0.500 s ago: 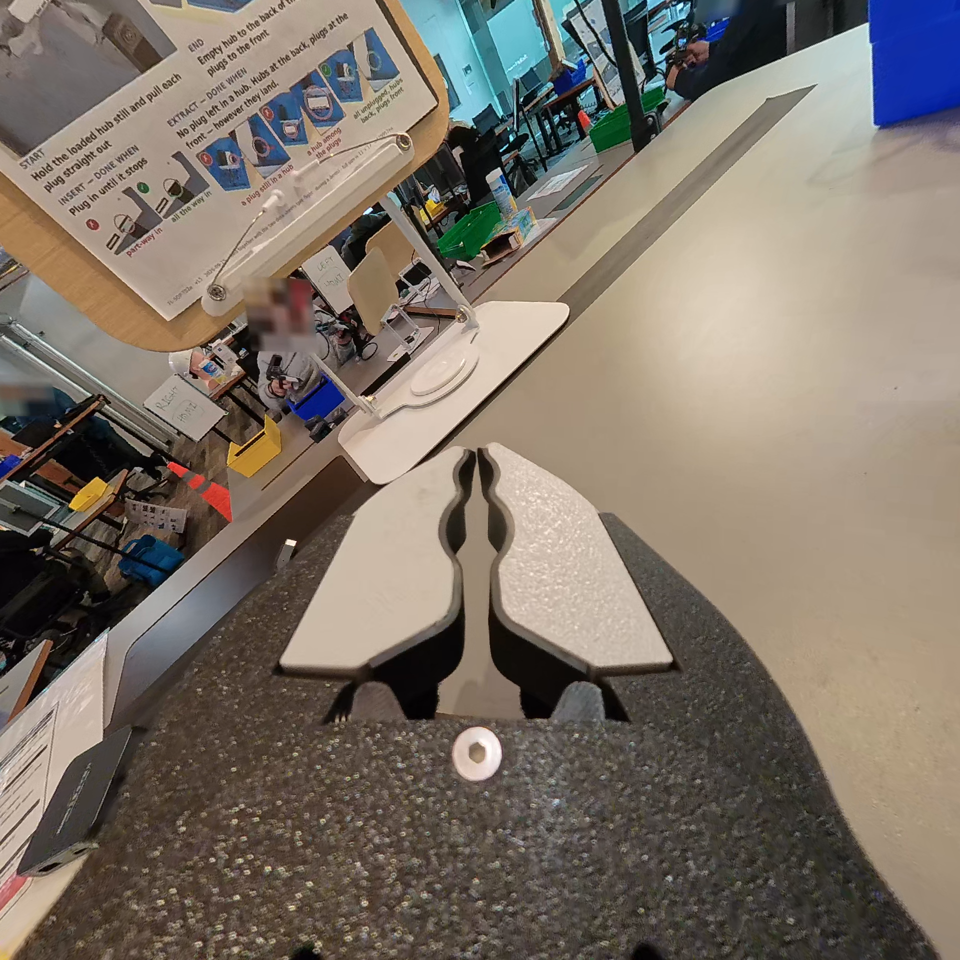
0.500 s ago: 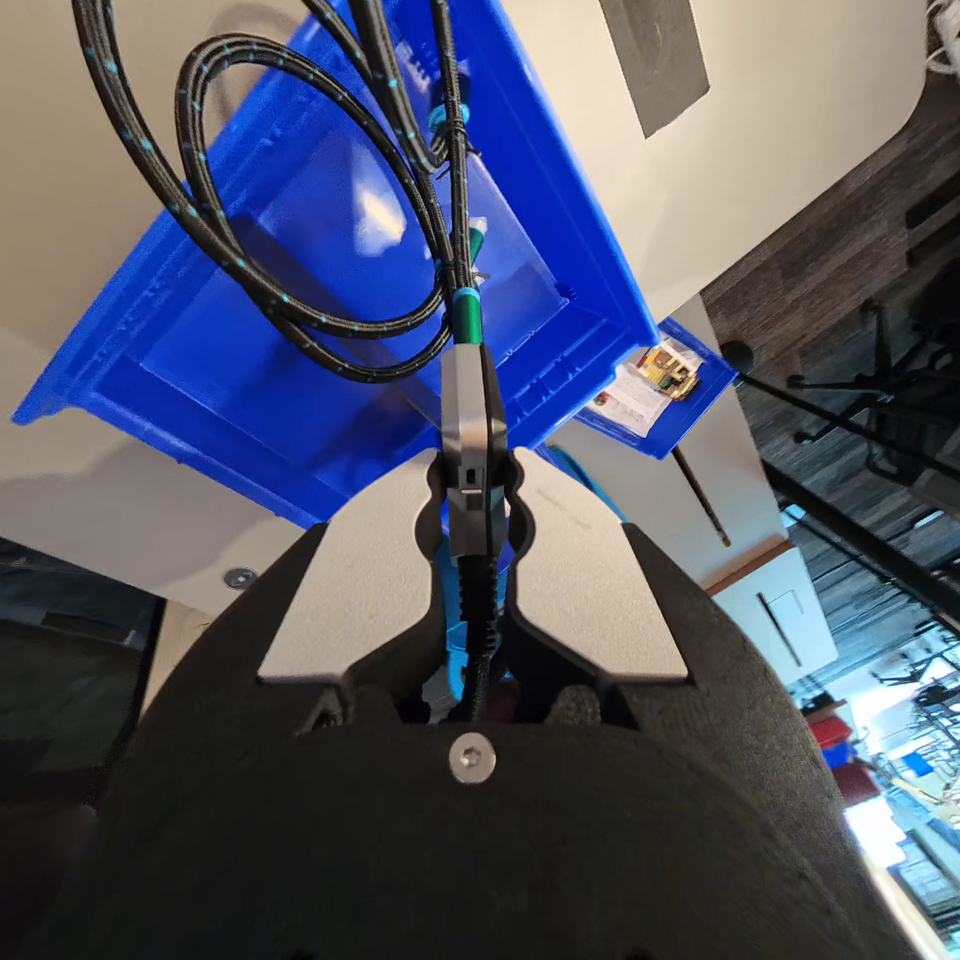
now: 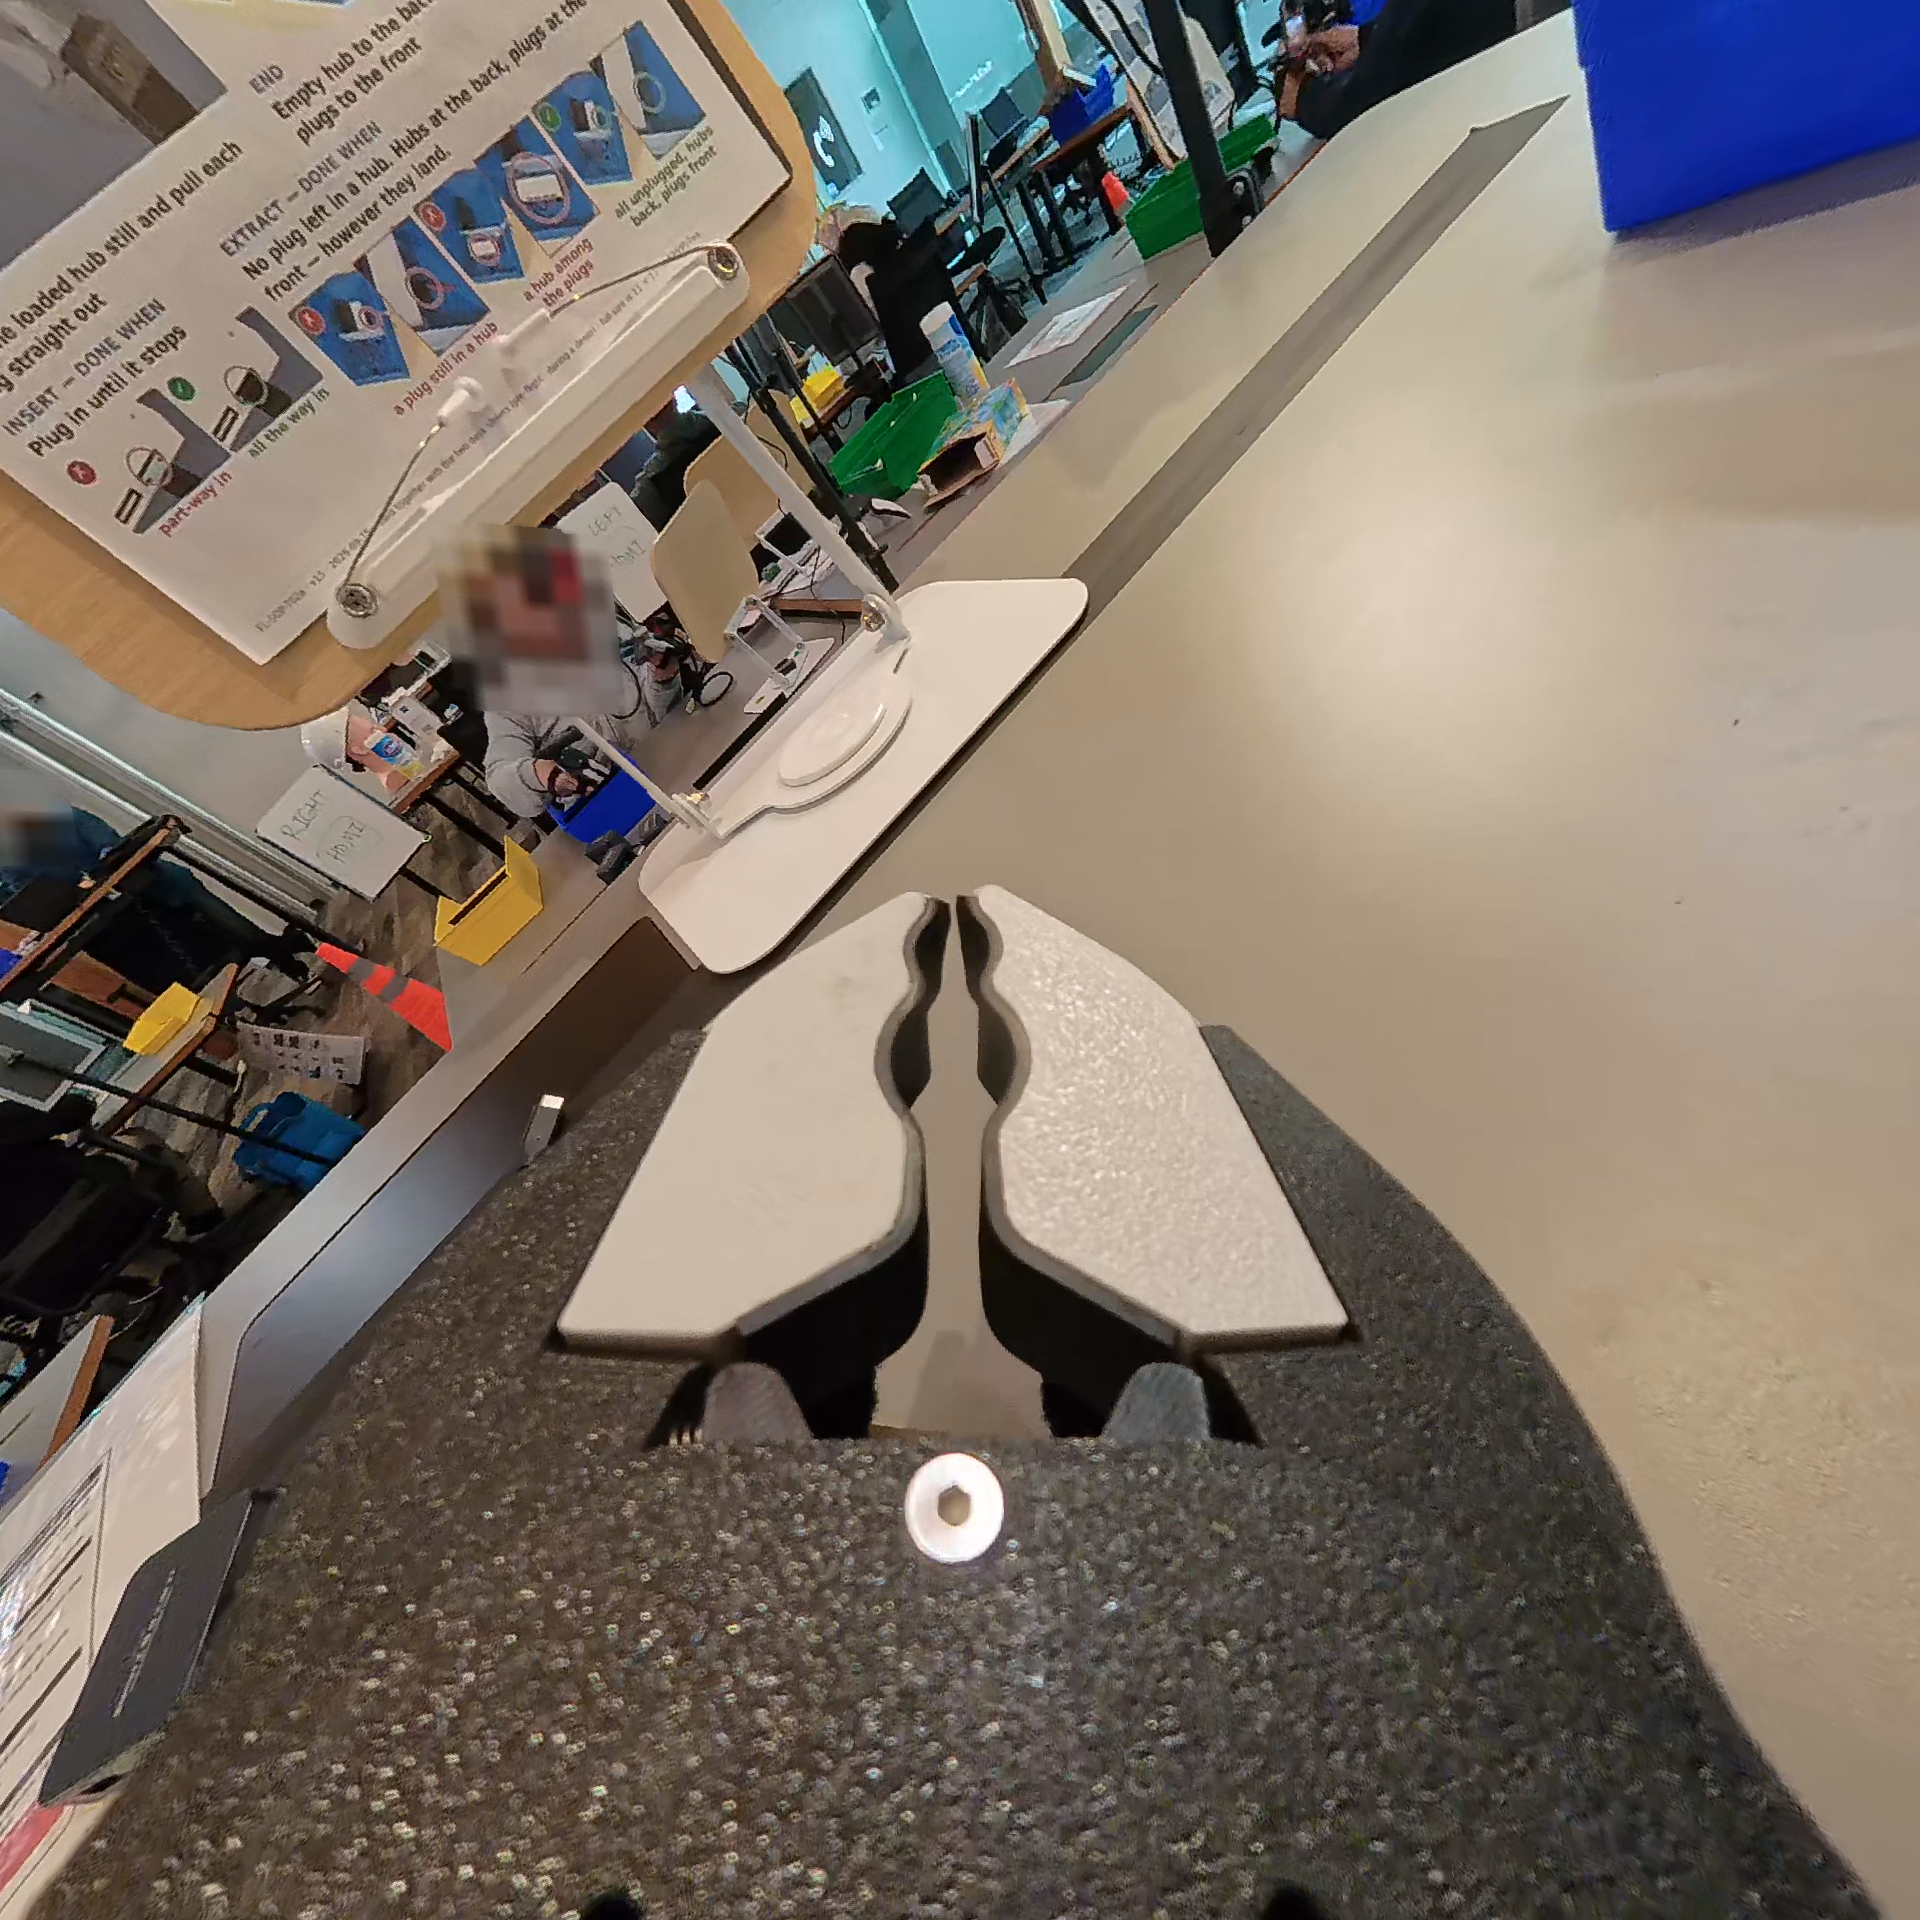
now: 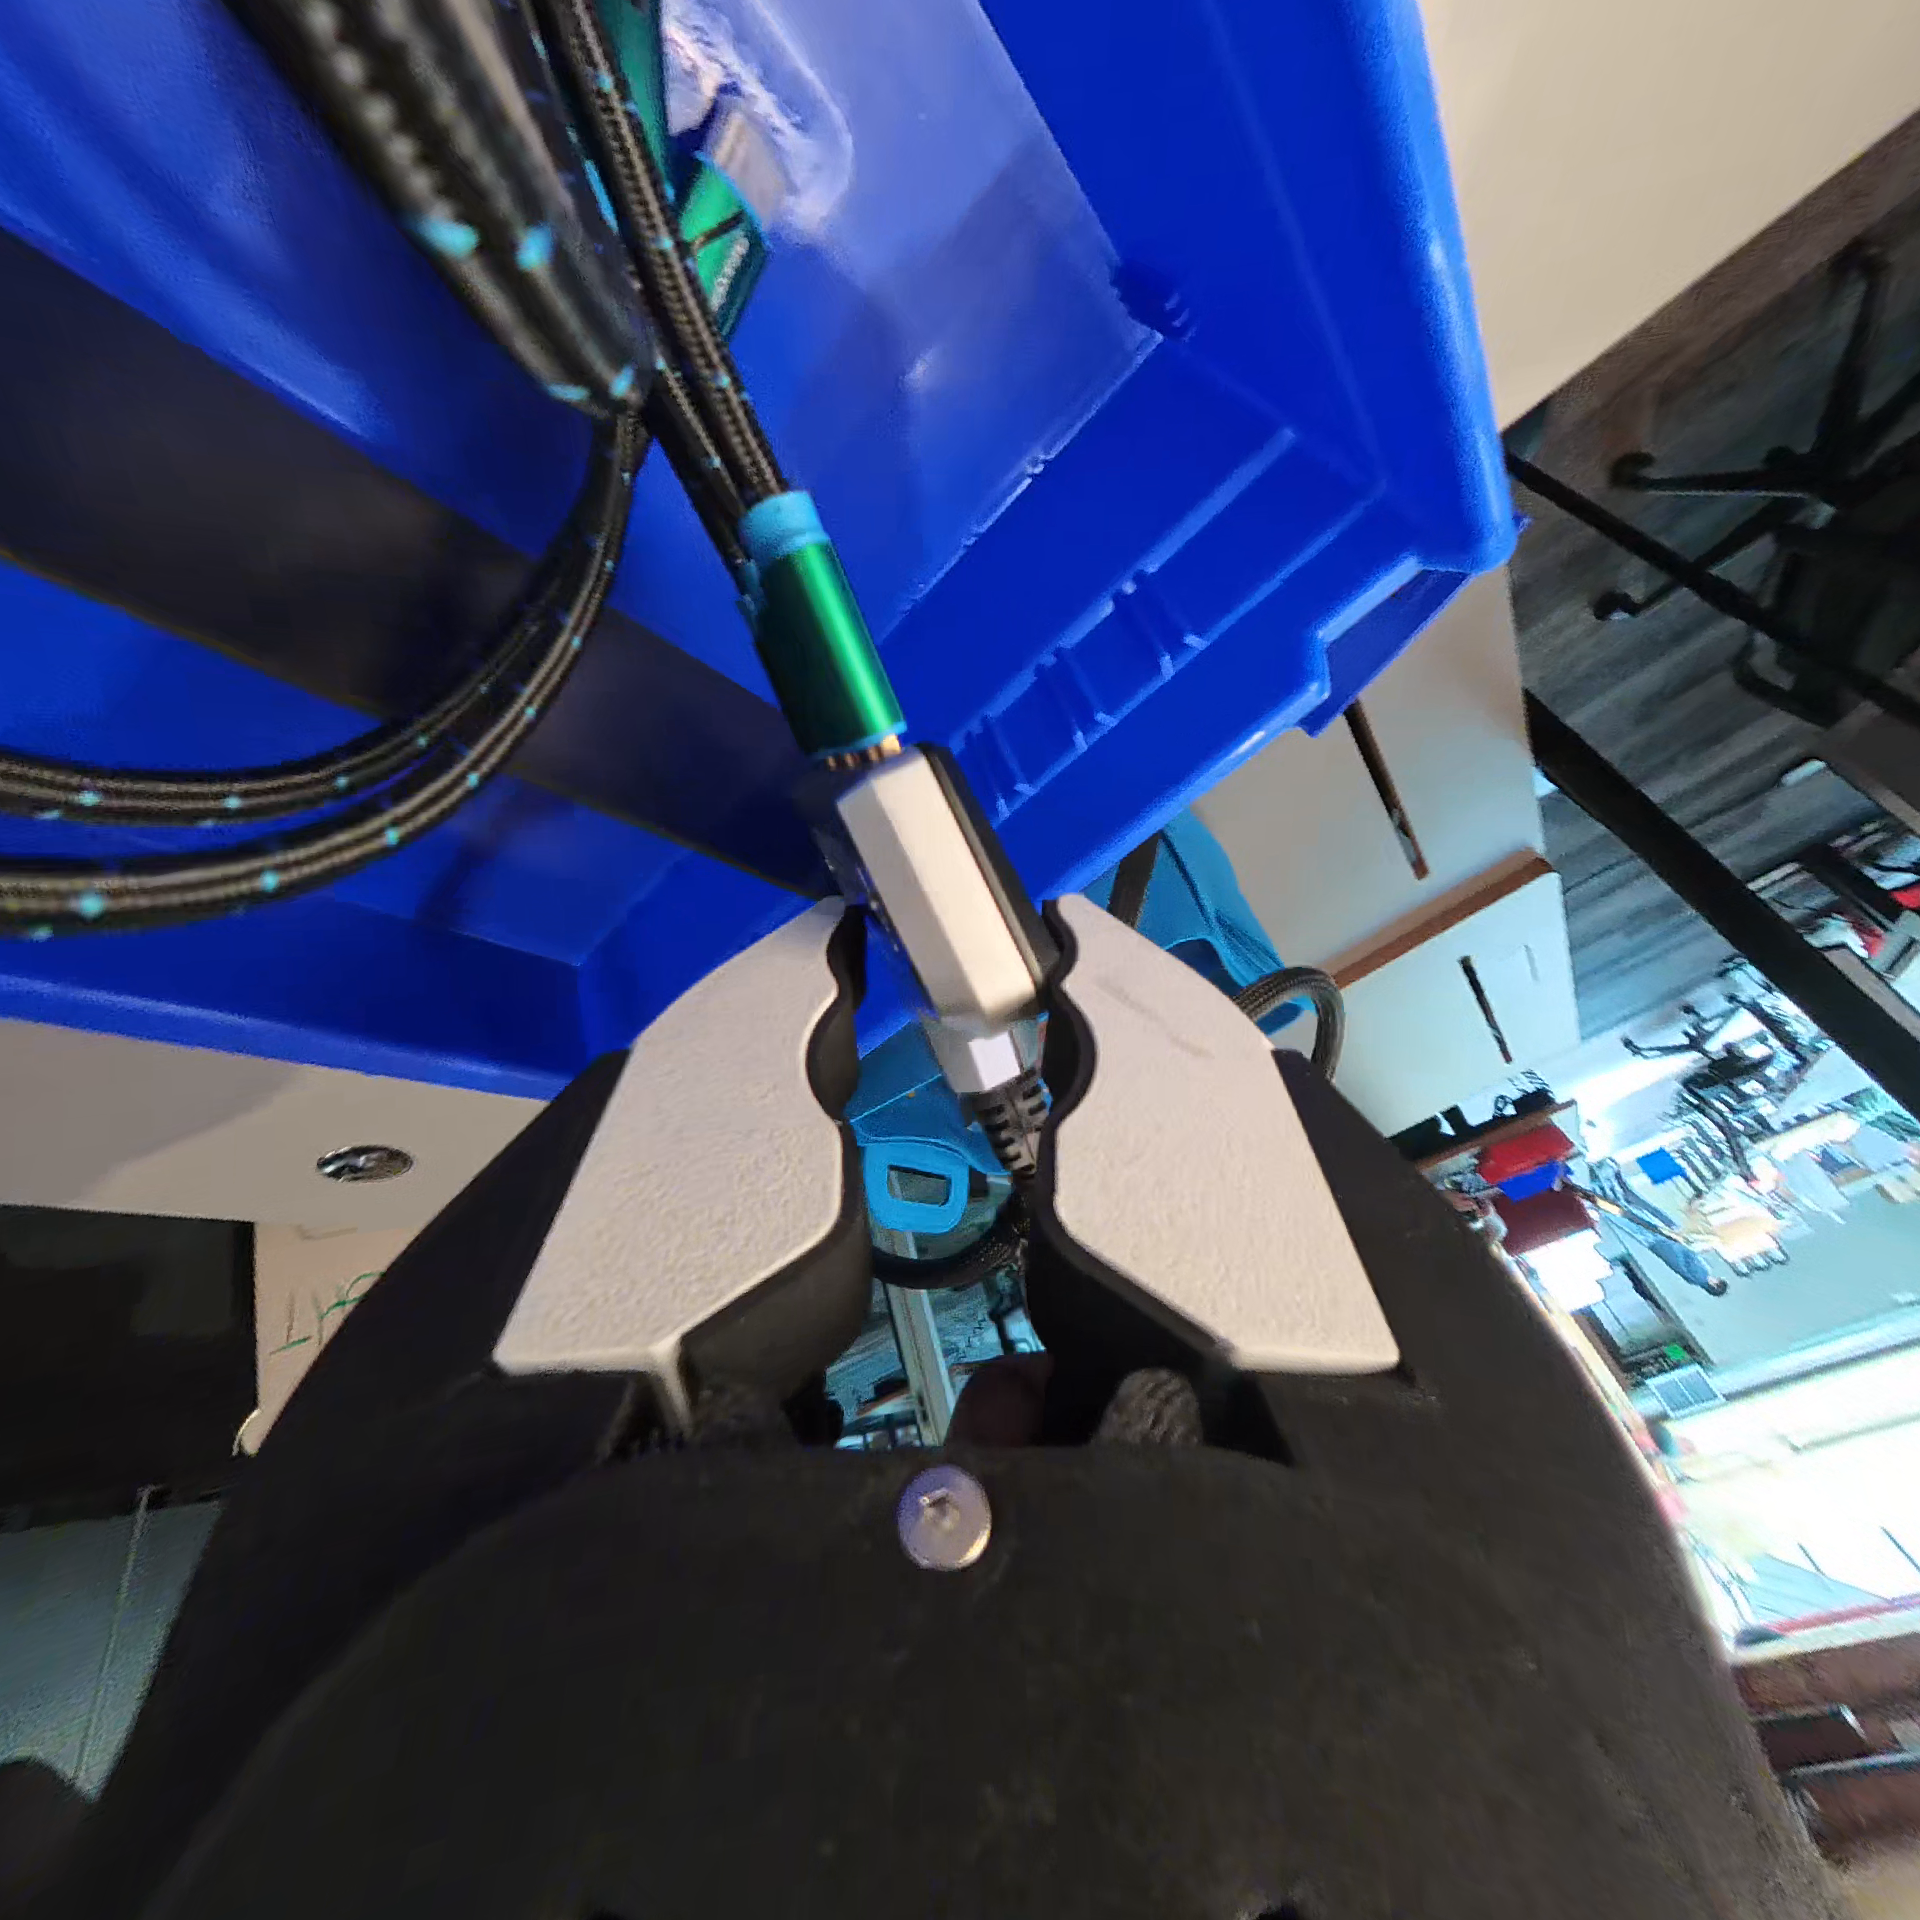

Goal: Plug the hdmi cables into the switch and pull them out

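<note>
The right claw [image 4: 951, 925] stands spread around a silver hub [image 4: 935, 894], its left pad apart from it, over the blue bin [image 4: 1091, 436]; a green plug [image 4: 821, 644] sits in the hub's far end. The left claw [image 3: 954, 906] is clenched bare above the table [image 3: 1455, 831].

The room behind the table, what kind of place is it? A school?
More likely a workshop or lab: rows of desks crowded with gear, green bins and yellow bins for parts, and an instruction sheet on a stand on the table.
</note>
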A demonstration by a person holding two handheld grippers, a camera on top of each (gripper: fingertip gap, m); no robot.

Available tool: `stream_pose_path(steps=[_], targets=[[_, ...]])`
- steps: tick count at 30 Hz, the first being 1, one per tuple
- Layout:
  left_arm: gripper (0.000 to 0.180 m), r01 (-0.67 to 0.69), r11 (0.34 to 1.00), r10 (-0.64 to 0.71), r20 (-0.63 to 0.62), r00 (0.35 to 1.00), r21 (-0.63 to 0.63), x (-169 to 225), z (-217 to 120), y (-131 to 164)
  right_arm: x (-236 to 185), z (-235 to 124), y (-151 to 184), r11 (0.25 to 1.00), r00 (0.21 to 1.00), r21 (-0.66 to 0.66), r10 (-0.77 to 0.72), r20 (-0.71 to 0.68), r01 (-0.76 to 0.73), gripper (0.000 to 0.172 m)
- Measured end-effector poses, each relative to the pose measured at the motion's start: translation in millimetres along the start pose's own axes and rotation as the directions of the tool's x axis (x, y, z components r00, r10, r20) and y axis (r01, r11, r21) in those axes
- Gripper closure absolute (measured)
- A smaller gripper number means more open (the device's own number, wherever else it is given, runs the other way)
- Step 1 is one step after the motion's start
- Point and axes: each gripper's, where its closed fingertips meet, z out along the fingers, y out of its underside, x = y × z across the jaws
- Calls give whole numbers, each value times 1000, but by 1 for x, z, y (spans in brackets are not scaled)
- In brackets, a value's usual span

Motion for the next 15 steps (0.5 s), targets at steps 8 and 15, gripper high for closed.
stream_pose_path(steps=[8, 15], targets=[[177, -9, 1000, 9, -9, 1000, -6, 2, 1, 1, 14, -41, -1, 943, 981, 316, 149, -125, -103, 121], [177, -22, 1000, 22, -16, 1000, -6, 3, 4, 0, -5, -96, 34, 771, 933, 606, 336, -128, -195, 121]])
